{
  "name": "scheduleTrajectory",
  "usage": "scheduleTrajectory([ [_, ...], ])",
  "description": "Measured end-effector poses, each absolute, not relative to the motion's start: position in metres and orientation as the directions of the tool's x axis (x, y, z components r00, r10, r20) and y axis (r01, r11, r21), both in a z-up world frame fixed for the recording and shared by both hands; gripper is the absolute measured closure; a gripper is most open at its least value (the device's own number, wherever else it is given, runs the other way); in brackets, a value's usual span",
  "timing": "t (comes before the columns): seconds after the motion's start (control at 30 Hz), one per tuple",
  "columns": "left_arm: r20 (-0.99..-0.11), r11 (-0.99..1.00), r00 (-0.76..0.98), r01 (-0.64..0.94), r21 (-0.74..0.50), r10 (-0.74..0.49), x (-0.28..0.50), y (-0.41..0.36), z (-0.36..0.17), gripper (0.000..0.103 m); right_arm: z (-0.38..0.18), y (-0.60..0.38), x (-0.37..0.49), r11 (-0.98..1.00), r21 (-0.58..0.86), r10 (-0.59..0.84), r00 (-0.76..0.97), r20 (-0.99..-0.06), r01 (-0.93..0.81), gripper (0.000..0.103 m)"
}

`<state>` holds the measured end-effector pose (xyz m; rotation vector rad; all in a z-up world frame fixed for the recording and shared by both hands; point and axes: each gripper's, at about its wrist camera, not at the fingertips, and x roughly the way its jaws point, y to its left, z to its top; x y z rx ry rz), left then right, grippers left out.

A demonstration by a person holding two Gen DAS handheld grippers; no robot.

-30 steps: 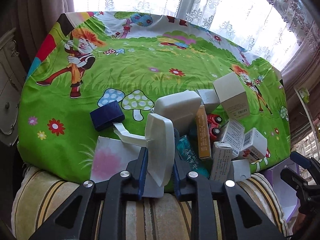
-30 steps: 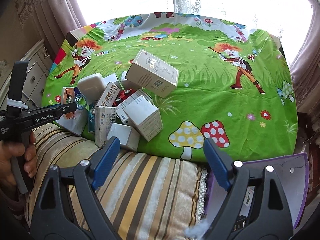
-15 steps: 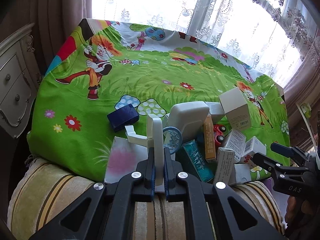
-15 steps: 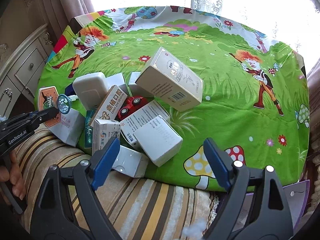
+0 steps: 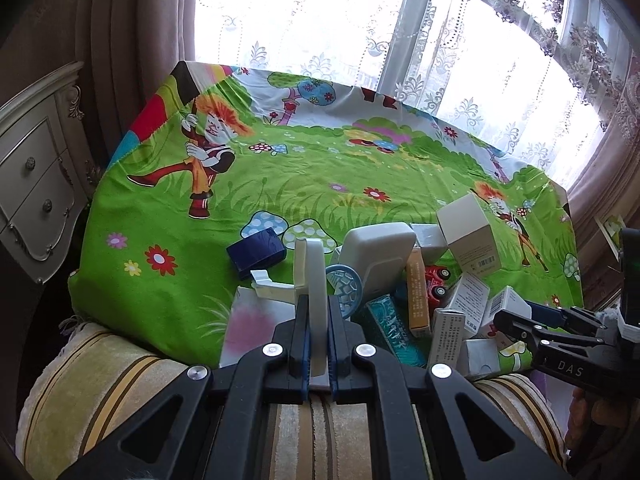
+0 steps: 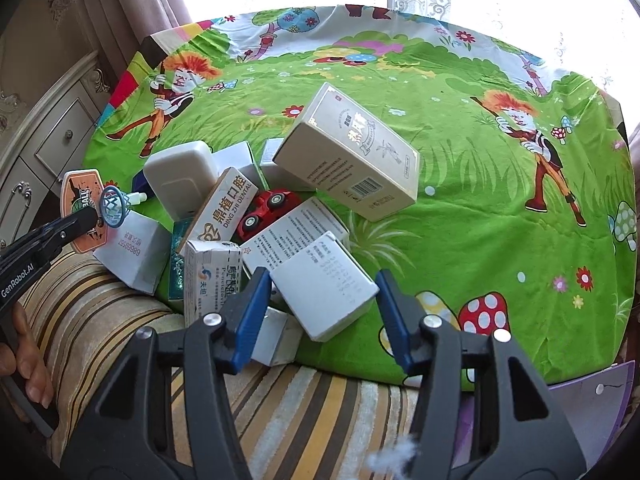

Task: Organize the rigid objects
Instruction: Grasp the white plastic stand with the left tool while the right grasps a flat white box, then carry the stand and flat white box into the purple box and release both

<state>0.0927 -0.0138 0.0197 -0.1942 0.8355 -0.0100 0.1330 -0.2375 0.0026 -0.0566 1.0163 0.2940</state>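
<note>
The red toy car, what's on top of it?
A long white box with orange writing leans over the red toy car. Its front half is covered; two wheels show.

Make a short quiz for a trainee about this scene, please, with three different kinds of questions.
1. True or false: the left gripper is shut on the toy hoop.
2. Which thing lies between the right gripper pads? A) red car B) white box C) blue box
3. Fill in: the red car lies on its ____.

Key: 1 true; 2 B, the white box; 3 side.
</note>
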Motion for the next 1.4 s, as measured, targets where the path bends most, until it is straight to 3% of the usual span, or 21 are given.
scheduleTrajectory([
  [0.5,-0.641,0.997,0.765,0.025,-0.079,-0.071,0.068,-0.047,0.048,0.096,0.038,-0.28,0.094,0.98,0.136,0.197,0.63,-0.751,-0.145,0.045],
  [1.13,-0.634,0.937,0.718,0.347,-0.033,-0.288,0.025,-0.157,0.071,0.096,0.048,-0.413,-0.004,0.975,0.18,0.048,0.671,-0.74,0.13,0.045],
  [1.4,-0.61,0.823,0.633,0.566,-0.058,-0.478,-0.008,-0.21,0.081,0.096,0.045,-0.459,-0.048,0.955,0.162,-0.047,0.666,-0.744,0.248,0.045],
])
